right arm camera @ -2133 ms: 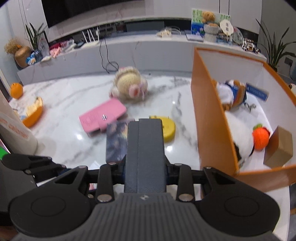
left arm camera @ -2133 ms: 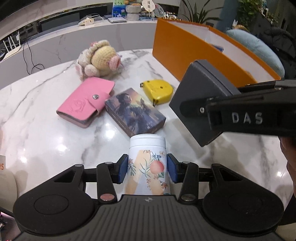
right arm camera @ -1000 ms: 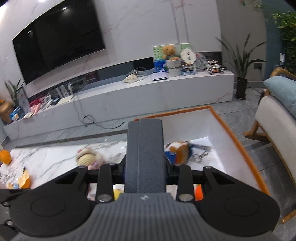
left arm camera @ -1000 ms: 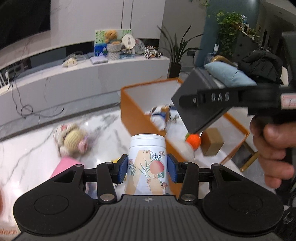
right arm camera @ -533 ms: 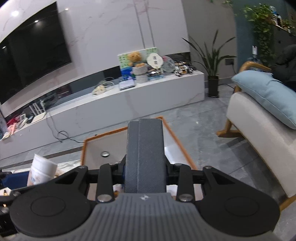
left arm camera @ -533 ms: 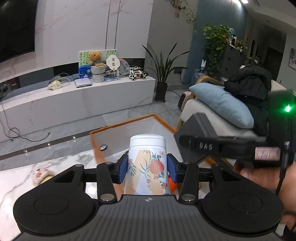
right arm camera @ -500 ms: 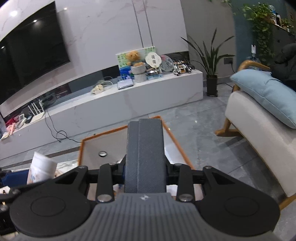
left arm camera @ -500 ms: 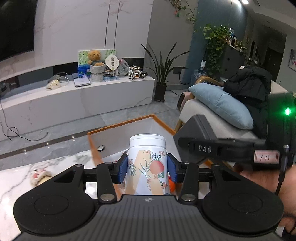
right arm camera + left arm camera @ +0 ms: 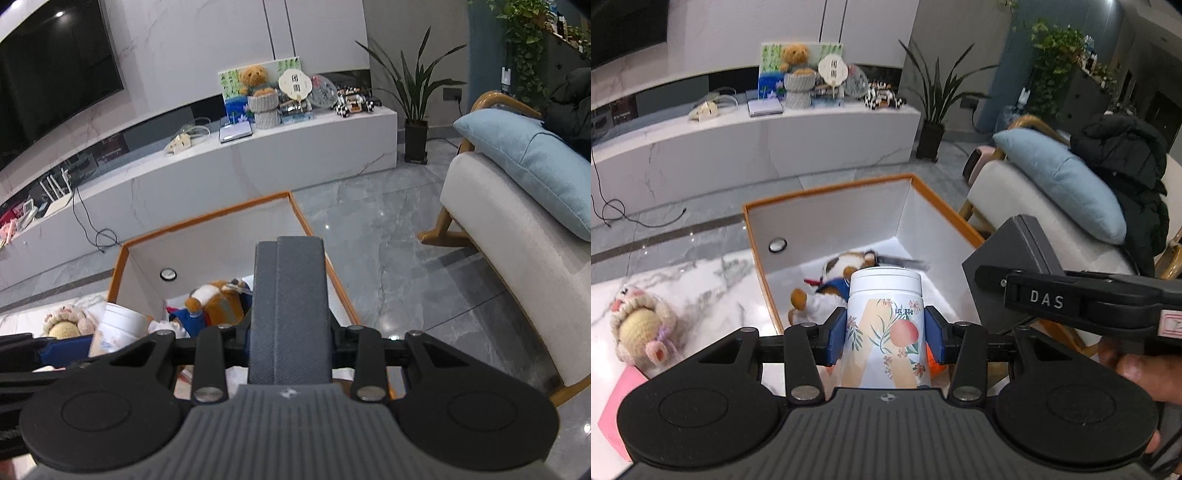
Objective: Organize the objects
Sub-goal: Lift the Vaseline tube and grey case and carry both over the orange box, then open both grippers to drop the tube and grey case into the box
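My left gripper [image 9: 885,334] is shut on a white floral can [image 9: 884,325], its blue pads pressing both sides, held over the near part of the orange box [image 9: 827,192]. Inside the white-lined box lies a plush toy [image 9: 842,269]. My right gripper [image 9: 290,332] is shut on a flat dark grey case [image 9: 290,295] that hides its fingertips; it hangs over the orange box [image 9: 207,218], by the right wall. In the left wrist view the grey case [image 9: 1008,254] and a hand [image 9: 1137,369] sit at the right. The can [image 9: 118,328] shows at the right wrist view's left.
A crochet plush [image 9: 639,321] and a pink wallet [image 9: 617,413] lie on the marble table left of the box. An armchair with a blue cushion [image 9: 517,177] stands to the right. A low white cabinet [image 9: 757,140] runs behind, across grey floor.
Both grippers have come forward and dipped towards the orange box, which now looks nearer with its plush toy in sight. Both grips are unchanged.
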`<action>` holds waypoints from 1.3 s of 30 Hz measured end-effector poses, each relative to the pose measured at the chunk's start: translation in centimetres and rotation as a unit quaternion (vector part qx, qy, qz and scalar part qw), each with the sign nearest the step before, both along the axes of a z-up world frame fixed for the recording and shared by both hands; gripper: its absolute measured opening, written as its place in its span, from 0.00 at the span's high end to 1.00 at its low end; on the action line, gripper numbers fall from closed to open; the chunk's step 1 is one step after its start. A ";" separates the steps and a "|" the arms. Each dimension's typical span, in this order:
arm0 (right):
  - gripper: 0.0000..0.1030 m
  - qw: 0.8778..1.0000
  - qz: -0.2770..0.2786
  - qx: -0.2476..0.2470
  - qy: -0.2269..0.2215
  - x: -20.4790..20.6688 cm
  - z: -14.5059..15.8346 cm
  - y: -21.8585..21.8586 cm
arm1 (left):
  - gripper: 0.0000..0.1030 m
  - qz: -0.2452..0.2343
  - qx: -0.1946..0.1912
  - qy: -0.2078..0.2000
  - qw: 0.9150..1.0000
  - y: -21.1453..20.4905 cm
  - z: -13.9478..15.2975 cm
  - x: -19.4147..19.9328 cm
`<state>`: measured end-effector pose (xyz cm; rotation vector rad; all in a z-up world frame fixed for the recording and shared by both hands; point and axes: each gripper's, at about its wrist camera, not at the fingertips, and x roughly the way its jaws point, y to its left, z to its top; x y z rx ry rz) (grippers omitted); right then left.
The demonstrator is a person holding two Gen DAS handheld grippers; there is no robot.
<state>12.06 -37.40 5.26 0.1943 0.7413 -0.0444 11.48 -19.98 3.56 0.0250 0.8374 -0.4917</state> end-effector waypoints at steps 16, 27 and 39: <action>0.65 0.999 0.004 0.039 0.020 2.4 -2.7 0.0 | 0.50 0.038 0.009 0.039 0.998 -0.9 -2.6 3.1; 0.65 0.998 -0.004 0.053 0.041 3.7 -3.7 0.2 | 0.50 0.034 0.021 0.044 0.998 -1.2 -3.0 3.3; 0.54 0.997 -0.018 0.070 0.026 3.5 -2.7 0.1 | 0.28 0.032 -0.024 0.036 0.999 -0.5 -1.8 3.1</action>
